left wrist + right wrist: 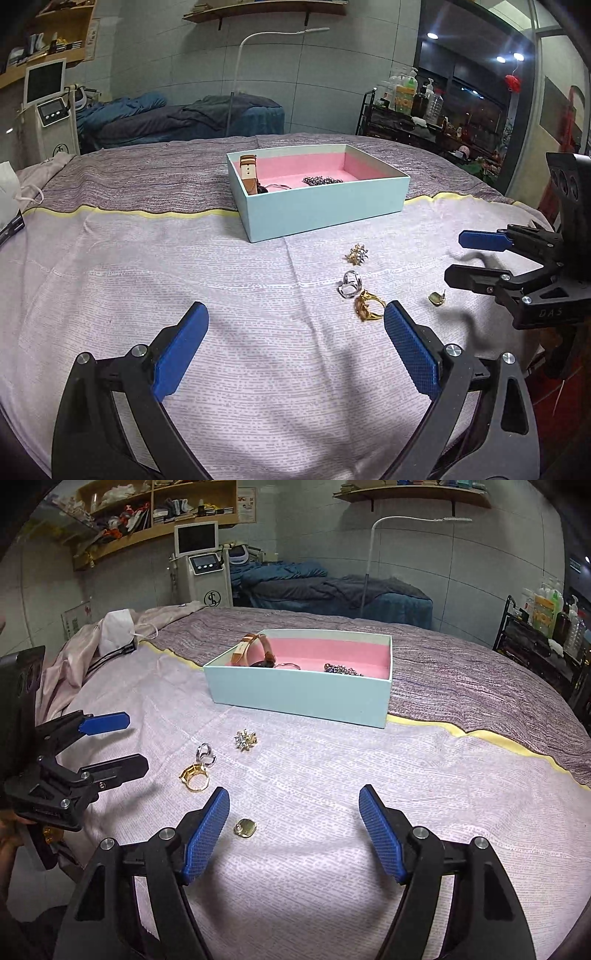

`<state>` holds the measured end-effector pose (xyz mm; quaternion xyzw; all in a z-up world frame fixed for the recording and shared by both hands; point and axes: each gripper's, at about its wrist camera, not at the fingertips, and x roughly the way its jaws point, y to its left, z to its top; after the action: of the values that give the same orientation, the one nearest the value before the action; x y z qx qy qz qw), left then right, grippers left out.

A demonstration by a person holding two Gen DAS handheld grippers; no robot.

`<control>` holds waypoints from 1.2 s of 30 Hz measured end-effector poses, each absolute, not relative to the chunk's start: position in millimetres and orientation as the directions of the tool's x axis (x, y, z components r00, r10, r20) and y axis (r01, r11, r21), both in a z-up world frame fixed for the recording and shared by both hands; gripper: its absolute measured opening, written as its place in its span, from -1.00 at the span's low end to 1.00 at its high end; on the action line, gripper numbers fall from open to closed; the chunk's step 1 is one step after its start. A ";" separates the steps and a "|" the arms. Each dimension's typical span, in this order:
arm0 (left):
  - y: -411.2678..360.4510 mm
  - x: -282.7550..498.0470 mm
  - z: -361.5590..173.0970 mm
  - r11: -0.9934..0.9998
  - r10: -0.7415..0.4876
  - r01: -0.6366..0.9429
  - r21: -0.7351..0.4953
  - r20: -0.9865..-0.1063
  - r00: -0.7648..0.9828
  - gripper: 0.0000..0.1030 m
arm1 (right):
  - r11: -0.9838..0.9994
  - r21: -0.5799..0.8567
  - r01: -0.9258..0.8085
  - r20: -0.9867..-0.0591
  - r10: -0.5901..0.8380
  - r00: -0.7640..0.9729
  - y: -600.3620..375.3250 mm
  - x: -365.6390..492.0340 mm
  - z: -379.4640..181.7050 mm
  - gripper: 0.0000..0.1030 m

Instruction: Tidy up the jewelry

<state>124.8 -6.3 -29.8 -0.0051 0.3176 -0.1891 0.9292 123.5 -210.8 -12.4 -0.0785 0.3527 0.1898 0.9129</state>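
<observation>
A light blue box (325, 206) with pink lining sits on the cloth; it also shows in the right wrist view (299, 694). It holds a brown-strap watch (248, 173), a thin bangle and a dark beaded piece (322, 180). On the cloth lie a sparkly brooch (357, 254), a silver ring (349, 283), a gold ring (368, 305) and a small gold earring (245, 828). My left gripper (295, 325) is open and empty, its right finger beside the gold ring. My right gripper (294, 805) is open and empty, the earring just inside its left finger.
The table is covered by a pale lilac cloth (184, 277) over a purple-grey one, with a yellow edge between. A white bag (116, 629) lies at the far left. A bed, a lamp stand, a white machine and a bottle rack stand behind.
</observation>
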 end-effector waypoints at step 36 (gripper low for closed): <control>-68.1 139.2 -43.3 0.891 -0.389 0.447 -0.078 -0.639 0.664 -0.37 | 0.911 0.007 -0.413 -0.700 0.300 0.649 -204.0 111.9 -29.4 -0.73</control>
<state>139.2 -68.1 -43.3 0.0427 0.3397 -0.2296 0.9111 111.9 -204.0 -29.4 -0.0766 0.3700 0.1971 0.9047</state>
